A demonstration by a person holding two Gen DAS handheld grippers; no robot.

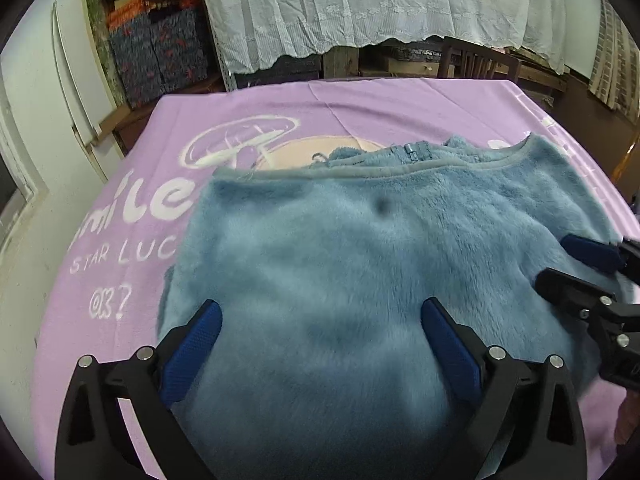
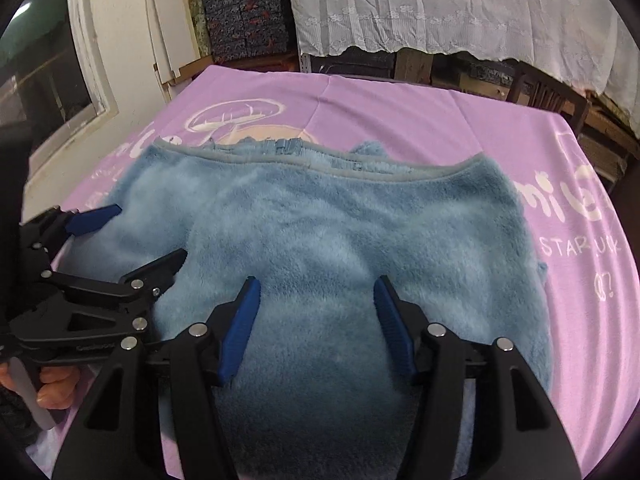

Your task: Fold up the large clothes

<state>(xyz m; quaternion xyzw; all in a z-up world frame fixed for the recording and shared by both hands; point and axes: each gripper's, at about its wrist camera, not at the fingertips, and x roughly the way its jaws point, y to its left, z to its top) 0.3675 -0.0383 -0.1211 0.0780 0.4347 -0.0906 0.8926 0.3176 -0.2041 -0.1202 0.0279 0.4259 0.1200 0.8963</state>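
Note:
A light blue fleece garment [image 1: 340, 248] lies folded on the purple blanket [image 1: 160, 168], its trimmed edge and zipper [image 1: 416, 154] at the far side. My left gripper [image 1: 320, 312] stands wide open just over the garment's near-left part, with only flat fleece between its pads. In the right wrist view the fleece garment [image 2: 340, 232] fills the middle. My right gripper [image 2: 316, 292] hovers over it with its jaws apart and nothing pinched. The right gripper [image 1: 554, 258] shows at the garment's right edge, and the left gripper [image 2: 132, 240] at its left edge.
The blanket carries a white mushroom print [image 1: 240, 140] and lettering. Behind the table hang a lace cloth [image 1: 380, 8], stacked patterned boxes [image 1: 156, 60] and a wooden chair [image 1: 480, 60]. A white wall [image 1: 36, 120] is on the left. A hand [image 2: 52, 388] holds the left gripper.

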